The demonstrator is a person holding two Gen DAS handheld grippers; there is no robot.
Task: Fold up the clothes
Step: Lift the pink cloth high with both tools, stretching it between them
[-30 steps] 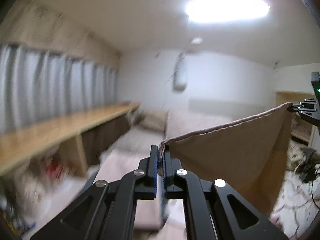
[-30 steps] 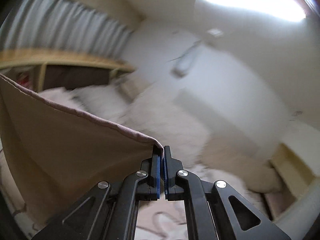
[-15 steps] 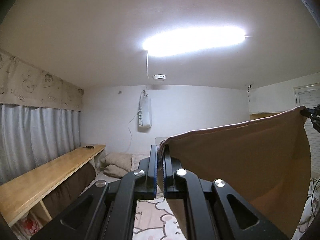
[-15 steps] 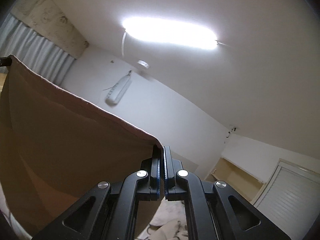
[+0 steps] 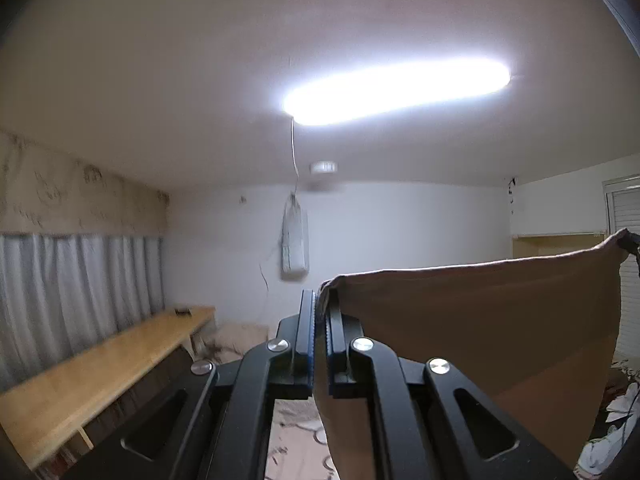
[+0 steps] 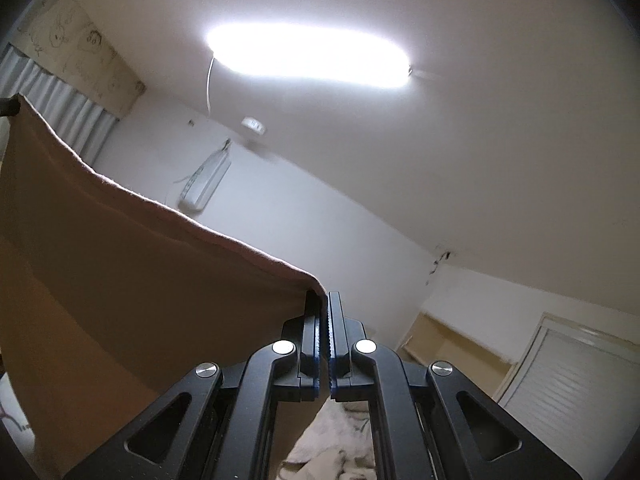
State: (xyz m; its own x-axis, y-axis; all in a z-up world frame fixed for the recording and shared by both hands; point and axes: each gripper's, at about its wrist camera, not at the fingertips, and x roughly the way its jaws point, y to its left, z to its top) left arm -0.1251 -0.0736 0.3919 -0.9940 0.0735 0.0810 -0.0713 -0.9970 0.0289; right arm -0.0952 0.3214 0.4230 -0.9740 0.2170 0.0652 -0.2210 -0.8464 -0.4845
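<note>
A tan-brown garment [image 5: 480, 332] hangs stretched in the air between my two grippers. My left gripper [image 5: 320, 300] is shut on one top corner of it. The cloth runs right to the other gripper's tip [image 5: 630, 242] at the frame edge. My right gripper [image 6: 324, 300] is shut on the other top corner, and the garment [image 6: 132, 280] spreads left and down from it to the left gripper's tip [image 6: 8, 107]. Both grippers point upward toward the ceiling. The garment's lower edge is out of view.
A long wooden shelf [image 5: 100, 368] runs along the left wall under grey curtains [image 5: 72, 300]. Pillows [image 5: 240, 336] and patterned bedding [image 5: 296, 440] lie below. A ceiling light [image 5: 396, 88] glares overhead. A shuttered door [image 6: 572, 404] stands at right.
Both grippers have lifted the garment and tilted up, so the views swung from the bed and floor to the ceiling. The cloth stays stretched between them.
</note>
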